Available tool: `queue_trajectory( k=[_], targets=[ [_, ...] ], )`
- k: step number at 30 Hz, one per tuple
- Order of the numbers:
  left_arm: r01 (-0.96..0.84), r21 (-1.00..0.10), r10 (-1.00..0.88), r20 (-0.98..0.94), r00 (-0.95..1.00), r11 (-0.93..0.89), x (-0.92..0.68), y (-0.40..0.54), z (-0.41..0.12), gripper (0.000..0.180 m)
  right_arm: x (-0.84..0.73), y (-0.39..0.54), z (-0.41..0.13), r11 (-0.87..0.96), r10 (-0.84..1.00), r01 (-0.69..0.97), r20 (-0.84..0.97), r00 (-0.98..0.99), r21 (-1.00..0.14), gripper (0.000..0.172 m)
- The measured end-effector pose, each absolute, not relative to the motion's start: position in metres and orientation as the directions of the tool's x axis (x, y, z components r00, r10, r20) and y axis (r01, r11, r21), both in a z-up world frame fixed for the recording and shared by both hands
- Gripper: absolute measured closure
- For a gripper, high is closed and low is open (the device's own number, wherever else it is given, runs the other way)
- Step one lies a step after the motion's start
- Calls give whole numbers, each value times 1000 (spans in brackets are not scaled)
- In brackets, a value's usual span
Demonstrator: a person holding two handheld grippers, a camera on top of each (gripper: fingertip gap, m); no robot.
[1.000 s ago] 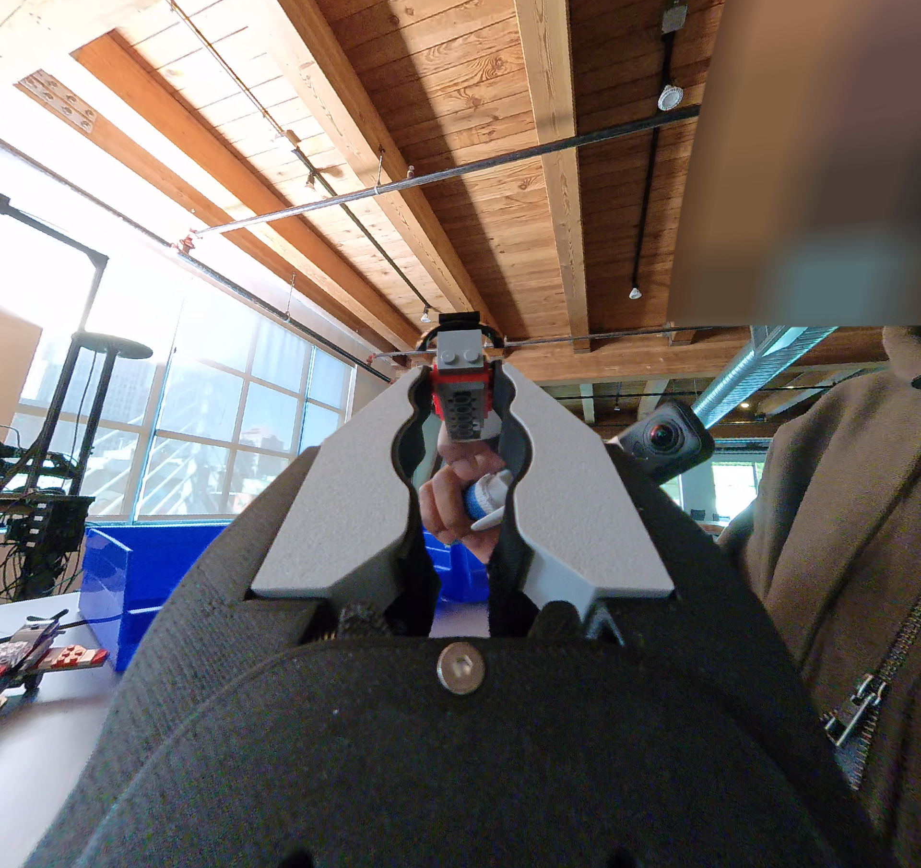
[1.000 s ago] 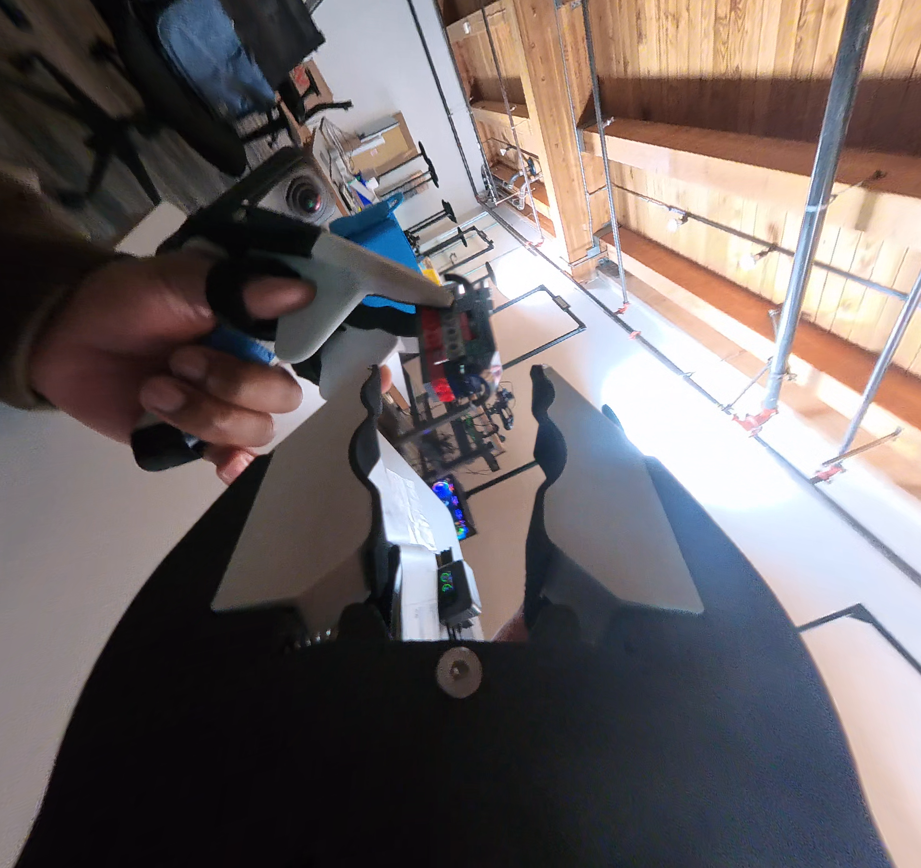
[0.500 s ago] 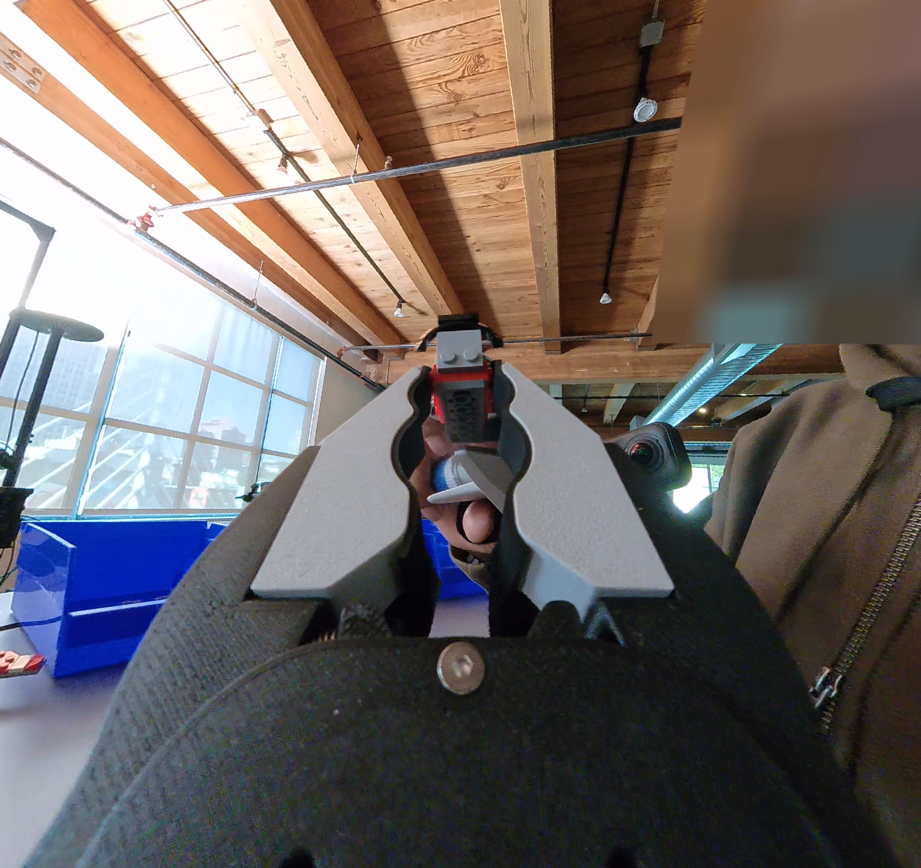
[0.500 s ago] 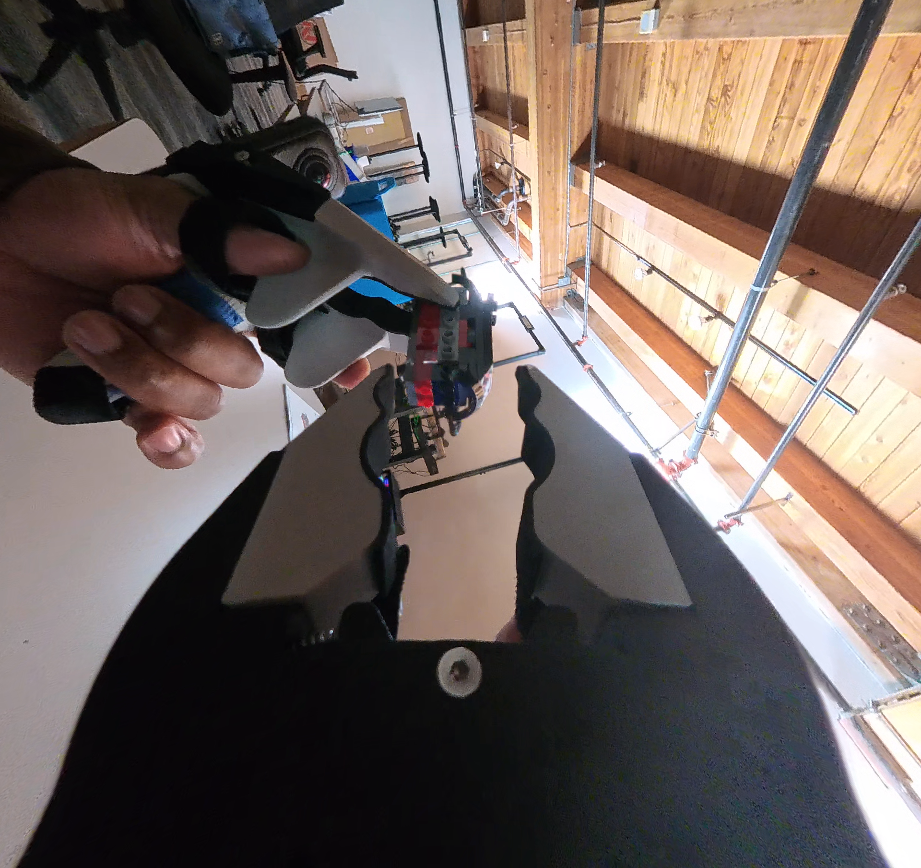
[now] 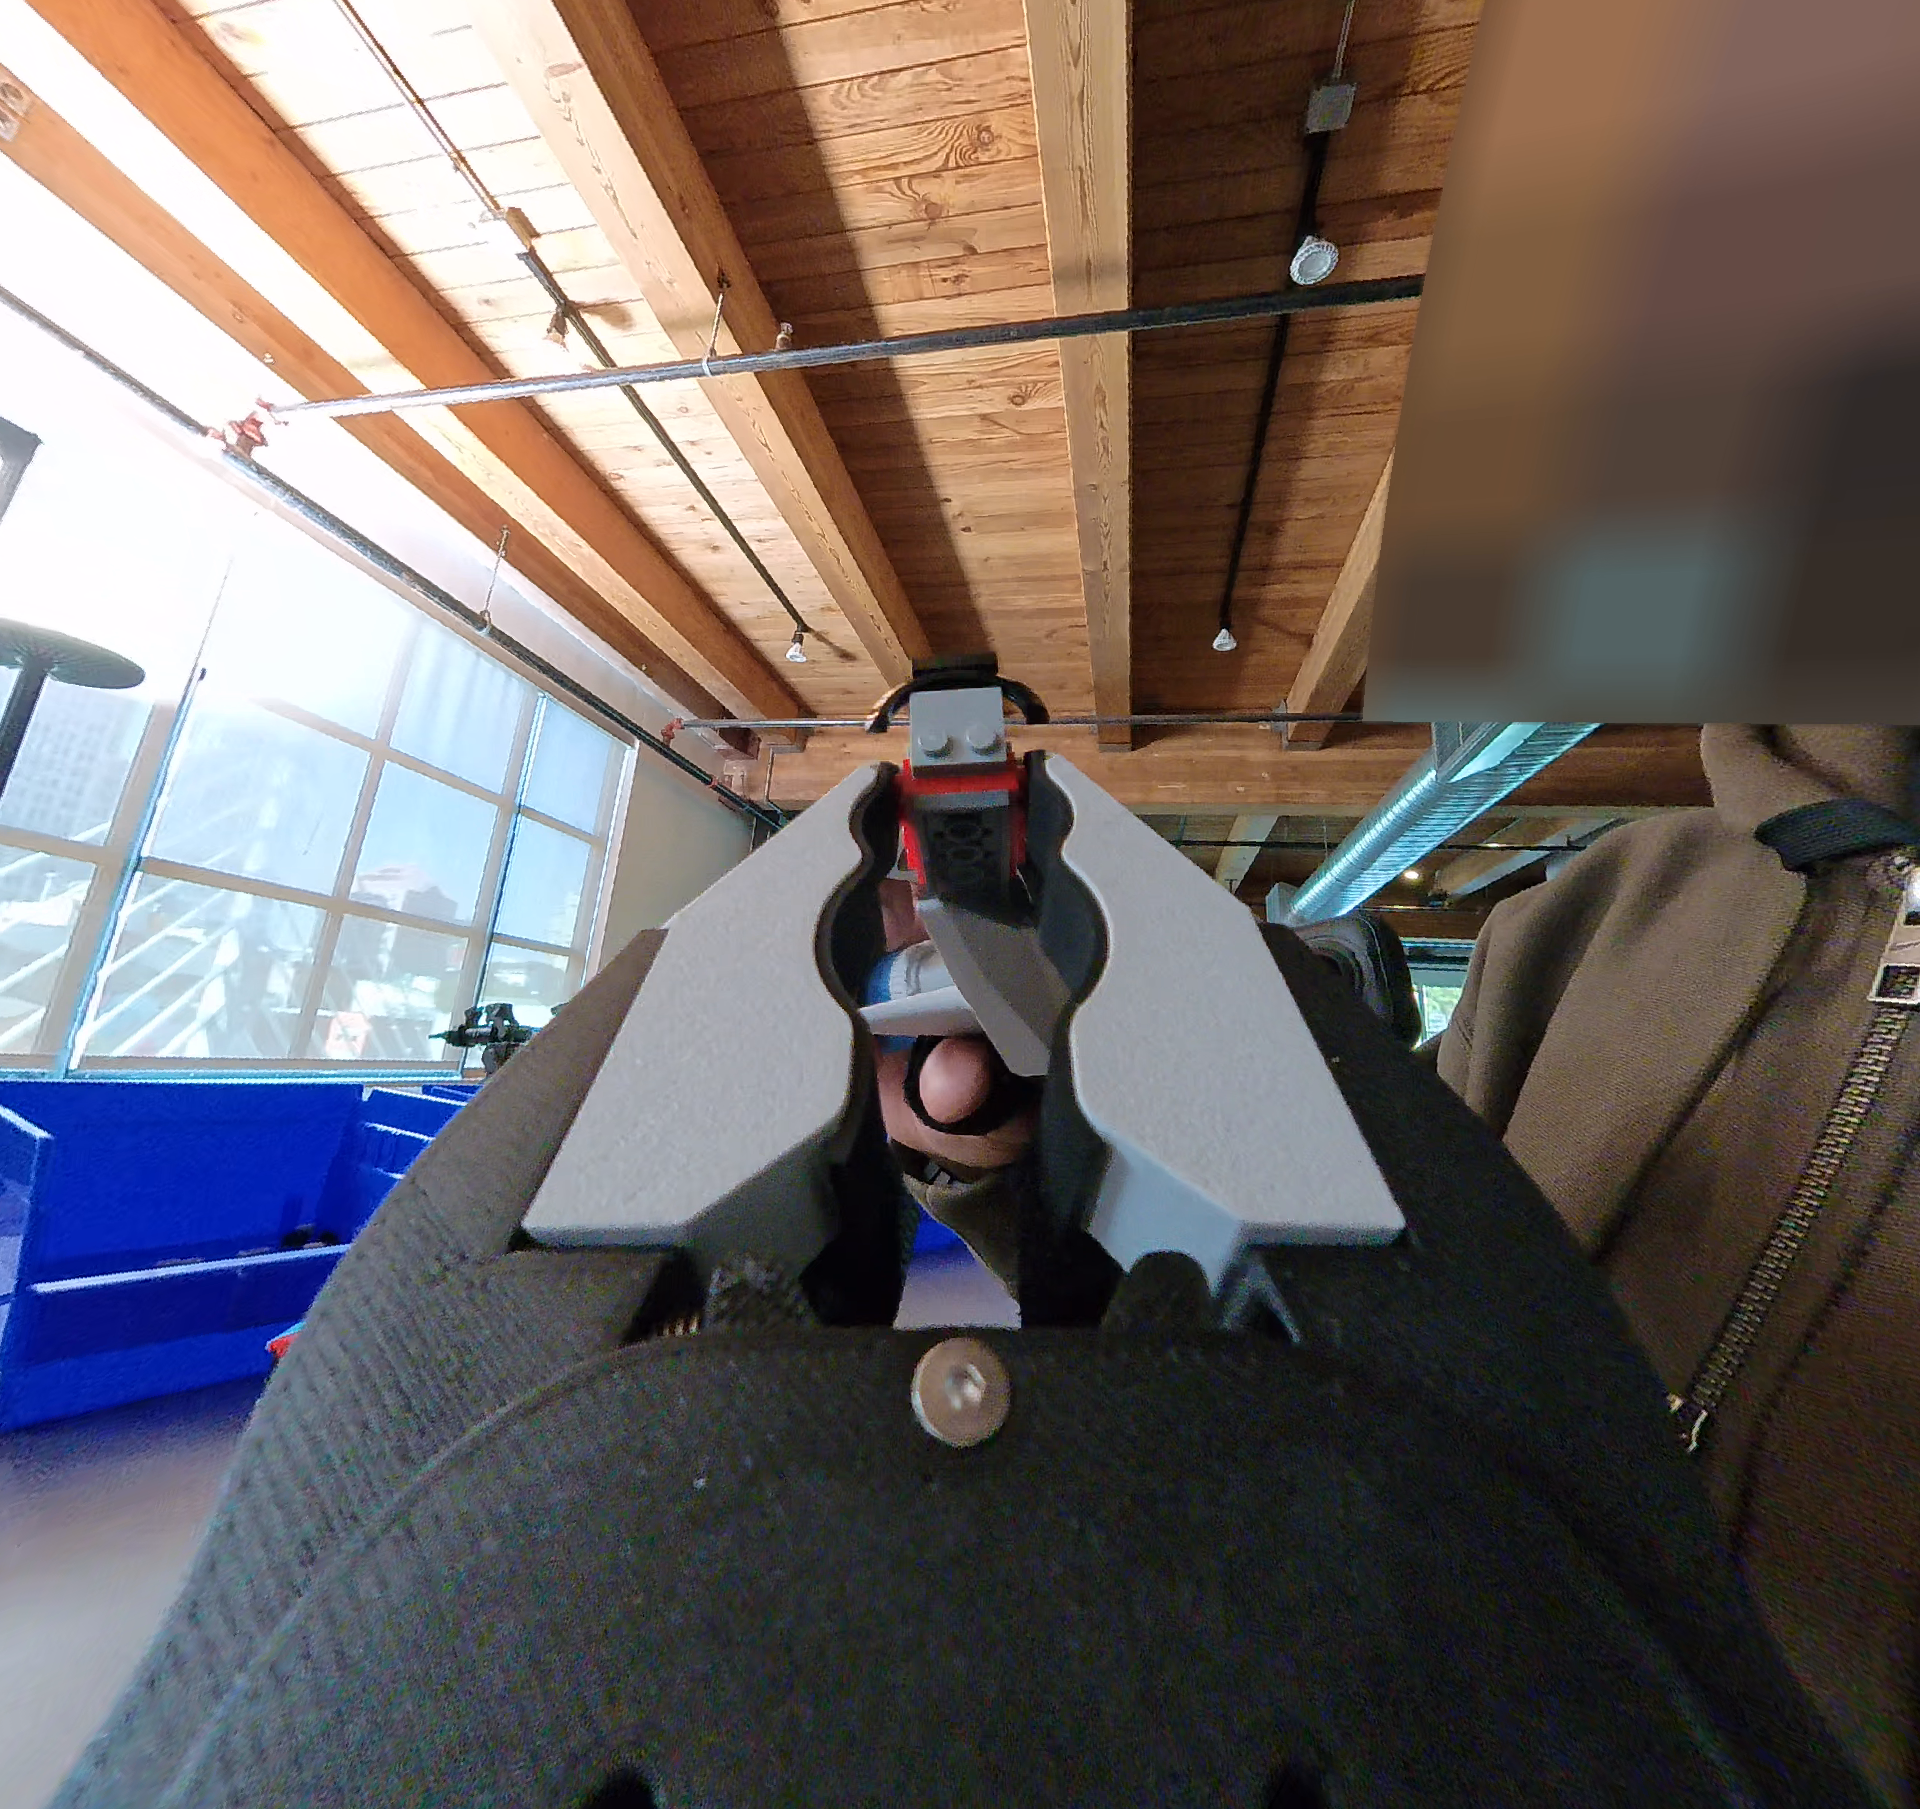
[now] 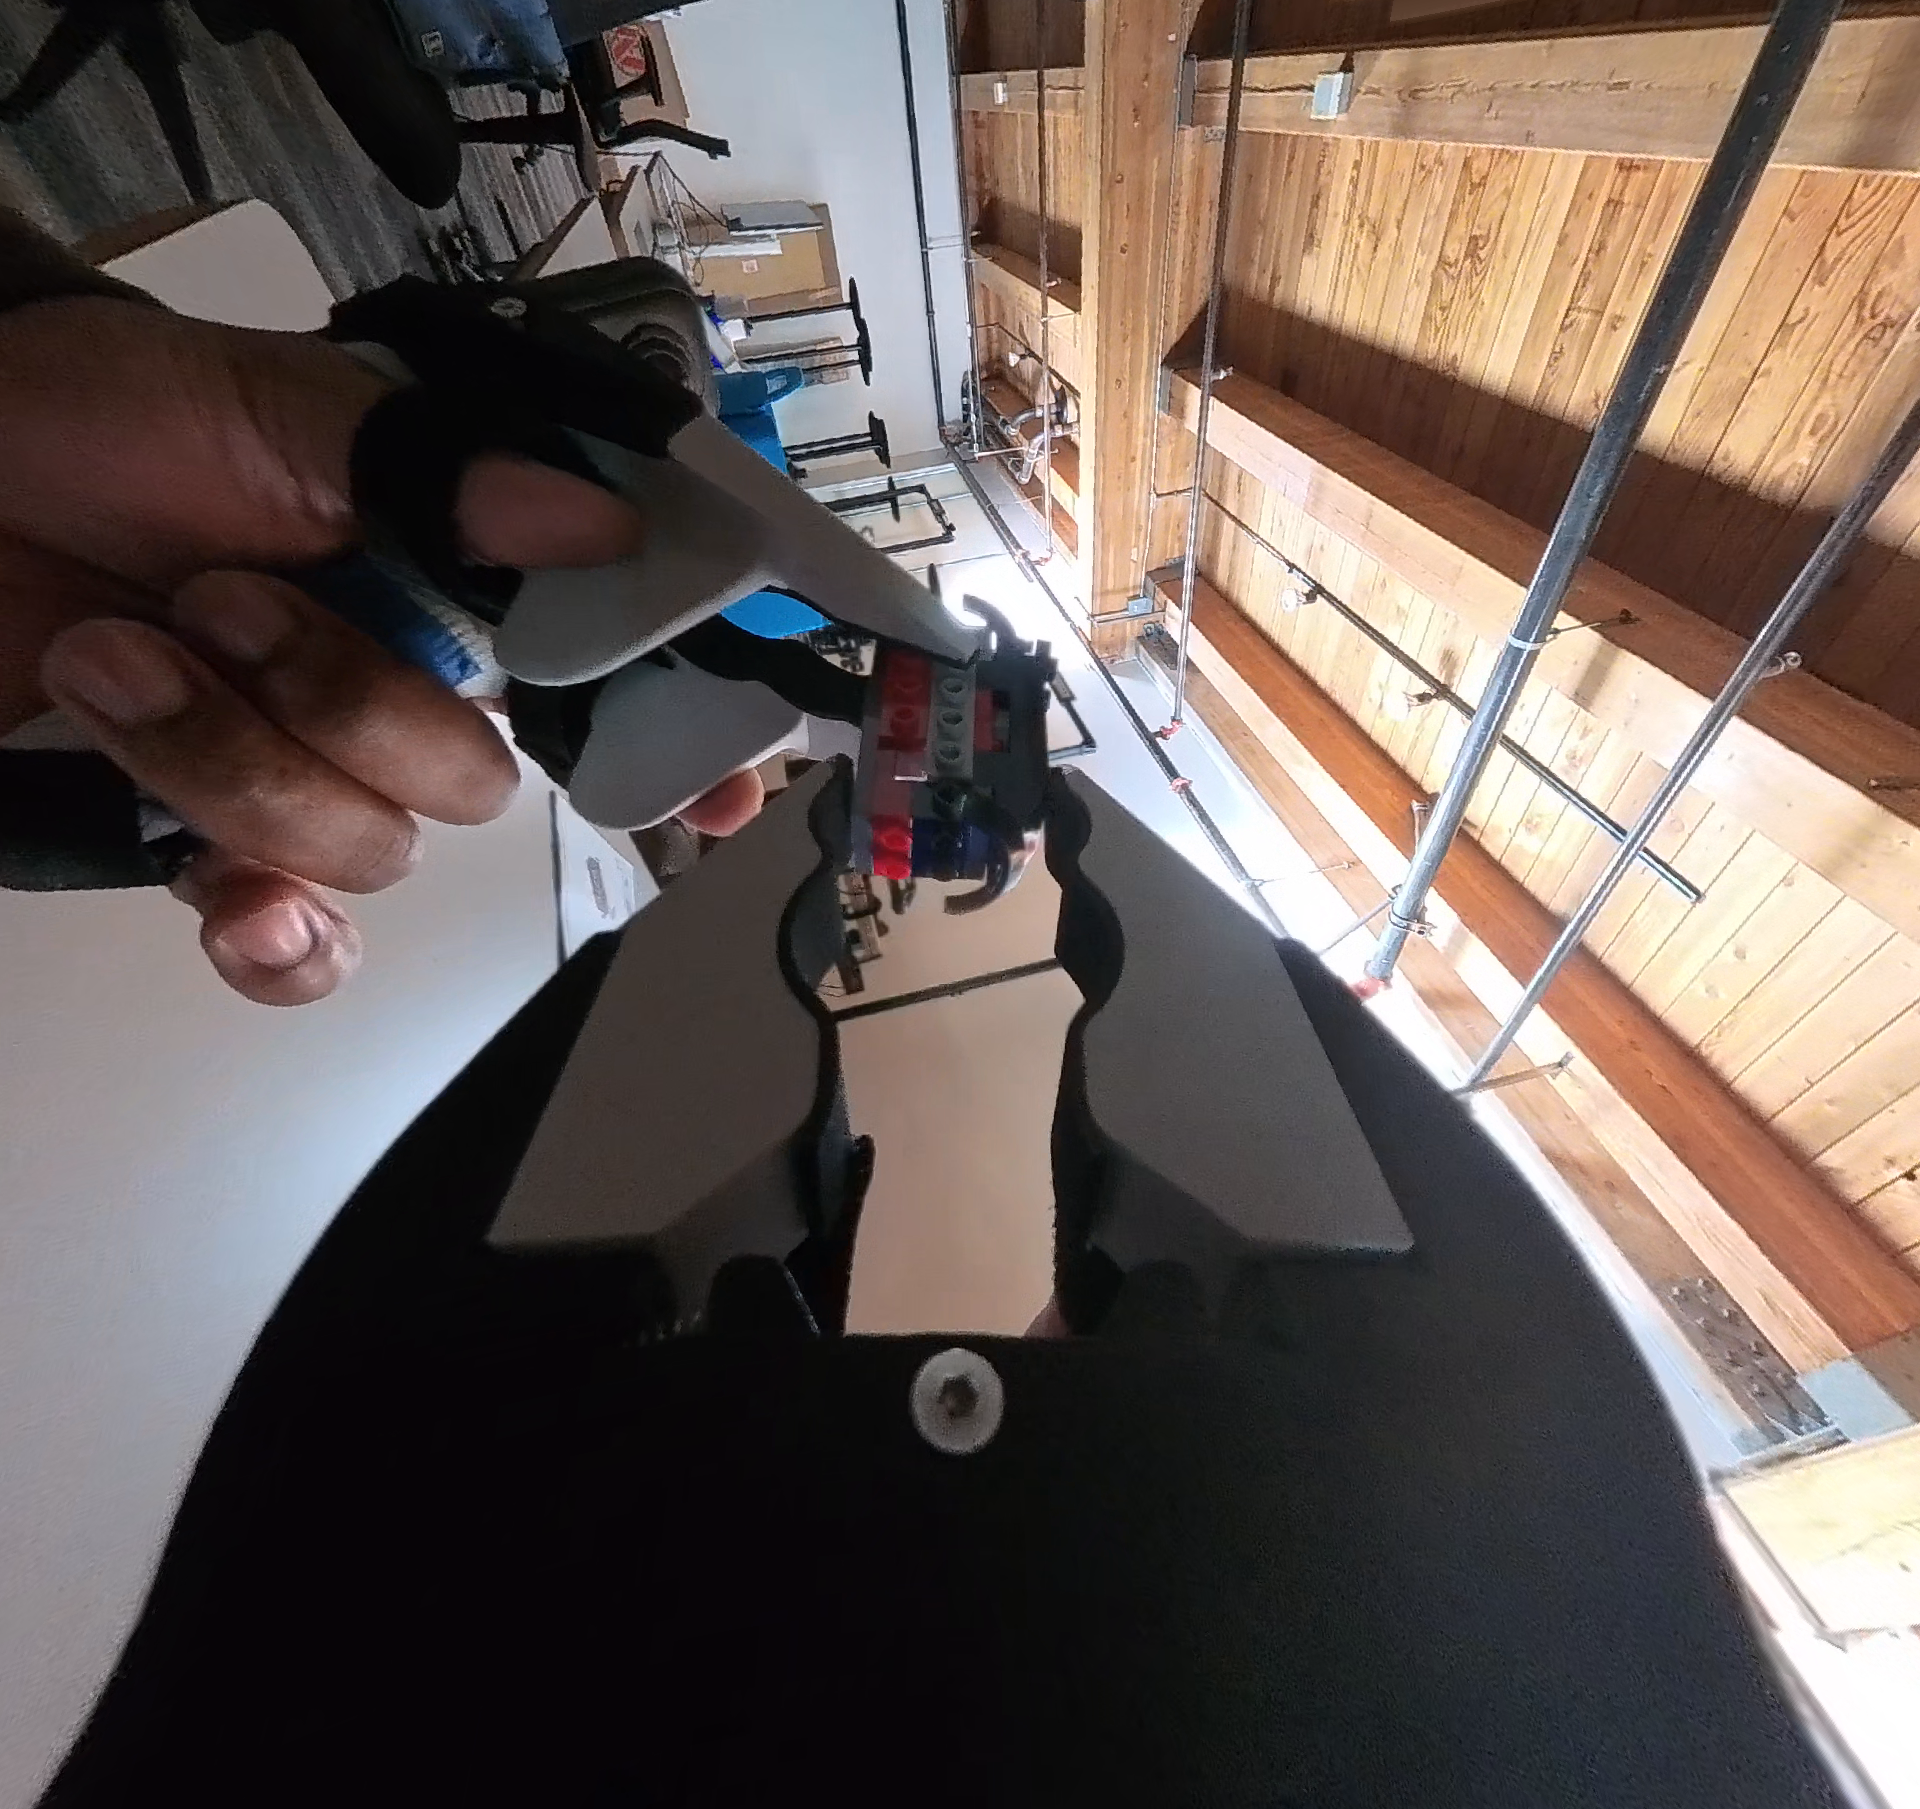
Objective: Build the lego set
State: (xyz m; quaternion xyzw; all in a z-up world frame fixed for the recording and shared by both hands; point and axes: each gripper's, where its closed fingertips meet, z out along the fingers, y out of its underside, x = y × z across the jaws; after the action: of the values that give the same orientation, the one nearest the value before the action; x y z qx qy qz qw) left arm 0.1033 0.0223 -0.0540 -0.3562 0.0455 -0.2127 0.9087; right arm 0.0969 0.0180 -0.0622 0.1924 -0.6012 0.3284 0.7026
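Observation:
My left gripper (image 5: 961, 783) is shut on a small toy brick model (image 5: 961, 741) of red, grey and black bricks and holds it up in the air. In the right wrist view a hand (image 6: 208, 616) holds that gripper, and its grey finger (image 6: 748, 533) lies along the model (image 6: 935, 731). My right gripper (image 6: 945, 803) has its two fingertips on either side of the model's lower end. They stand very close, with a thin gap on the left side. One of its fingers (image 5: 997, 970) shows between the left gripper's fingers.
Blue bins (image 5: 156, 1229) stand on a white table at the left. A person in a brown jacket (image 5: 1714, 1136) is close on the right. Wooden ceiling beams and metal pipes (image 6: 1662, 409) are overhead. The white table (image 6: 208, 1136) shows behind the hand.
My right gripper has come up to the model and its jaws have narrowed around the lower end. My left gripper has kept its hold on the model throughout.

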Motion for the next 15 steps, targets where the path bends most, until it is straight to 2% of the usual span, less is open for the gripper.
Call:
queue_trajectory(
  k=[10,15],
  targets=[
    [246,-741,-359,8,933,625,112,35,-59,155,103,30,-64,728,217,-677,973,78,-108,134],
    [149,-802,-291,-33,956,579,109,42,-67,143,107,39,-62,726,229,-675,972,58,-131,134]
  ],
)
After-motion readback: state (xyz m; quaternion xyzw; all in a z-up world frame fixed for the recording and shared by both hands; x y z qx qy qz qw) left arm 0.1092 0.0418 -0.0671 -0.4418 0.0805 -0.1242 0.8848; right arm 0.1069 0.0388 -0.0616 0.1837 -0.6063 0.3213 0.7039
